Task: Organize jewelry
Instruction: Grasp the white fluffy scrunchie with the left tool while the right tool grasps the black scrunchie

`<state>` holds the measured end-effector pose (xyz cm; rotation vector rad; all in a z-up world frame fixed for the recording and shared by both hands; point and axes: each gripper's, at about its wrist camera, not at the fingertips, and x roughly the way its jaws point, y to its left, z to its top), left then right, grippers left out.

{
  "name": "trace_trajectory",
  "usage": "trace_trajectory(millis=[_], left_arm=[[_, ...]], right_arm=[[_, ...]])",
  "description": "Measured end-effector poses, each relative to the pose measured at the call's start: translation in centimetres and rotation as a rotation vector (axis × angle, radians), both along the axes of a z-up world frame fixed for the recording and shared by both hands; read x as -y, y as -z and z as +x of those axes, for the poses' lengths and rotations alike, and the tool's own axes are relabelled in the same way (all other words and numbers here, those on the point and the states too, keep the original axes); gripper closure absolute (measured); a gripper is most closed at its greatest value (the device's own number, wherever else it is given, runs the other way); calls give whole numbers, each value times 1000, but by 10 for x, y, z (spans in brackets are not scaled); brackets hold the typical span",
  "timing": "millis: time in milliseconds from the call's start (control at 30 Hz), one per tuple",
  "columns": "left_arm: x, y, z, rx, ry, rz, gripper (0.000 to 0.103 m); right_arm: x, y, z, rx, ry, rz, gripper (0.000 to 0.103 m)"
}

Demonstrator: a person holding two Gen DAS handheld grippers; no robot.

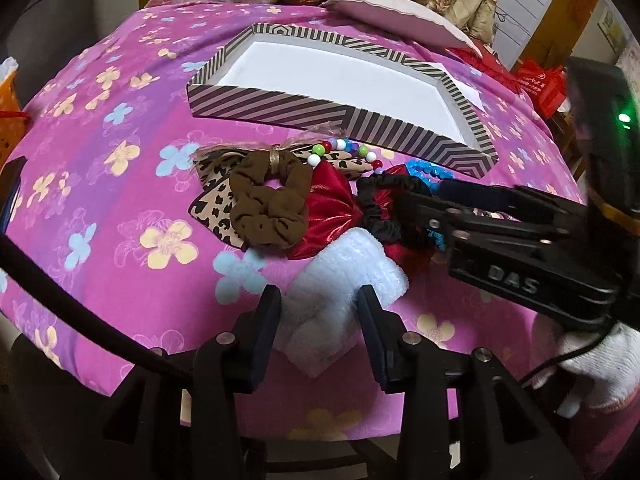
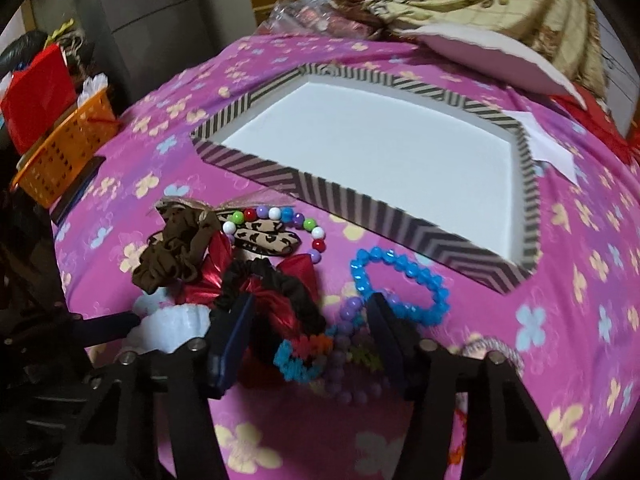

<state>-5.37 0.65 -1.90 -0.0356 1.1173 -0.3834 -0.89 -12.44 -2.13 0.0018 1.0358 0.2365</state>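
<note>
On a pink floral cloth (image 1: 120,208), the left gripper (image 1: 318,320) is standing wide open astride a white fluffy scrunchie (image 1: 340,272), pads not pressing it. The right gripper (image 2: 310,332) is straddling, half open, a heap of bracelets (image 2: 316,352) beside the black scrunchie (image 2: 276,284). The striped box (image 2: 360,200) is sitting empty just behind.

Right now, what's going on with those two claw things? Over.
Left gripper open astride white fluffy band. Right gripper open over bracelet pile. Striped box holds nothing. Path clear.
</note>
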Motion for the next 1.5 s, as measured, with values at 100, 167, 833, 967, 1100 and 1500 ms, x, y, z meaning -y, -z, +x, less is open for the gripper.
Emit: trace_trajectory(millis=[100, 167, 833, 967, 1100, 1500], left_arm=[[3, 1, 1, 5, 10, 8, 42], [5, 1, 0, 15, 19, 15, 44], [-1, -18, -9, 39, 12, 7, 61], [0, -11, -10, 21, 27, 6, 51], [8, -2, -9, 31, 54, 37, 52], [-3, -38, -11, 74, 59, -68, 77]], right_arm=[[2, 4, 6, -6, -23, 21, 71], [5, 2, 7, -16, -25, 51, 82], [11, -19, 1, 23, -49, 67, 63], [7, -1, 9, -24, -60, 60, 70], [8, -1, 11, -16, -75, 89, 93], [20, -68, 0, 126, -69, 168, 95]])
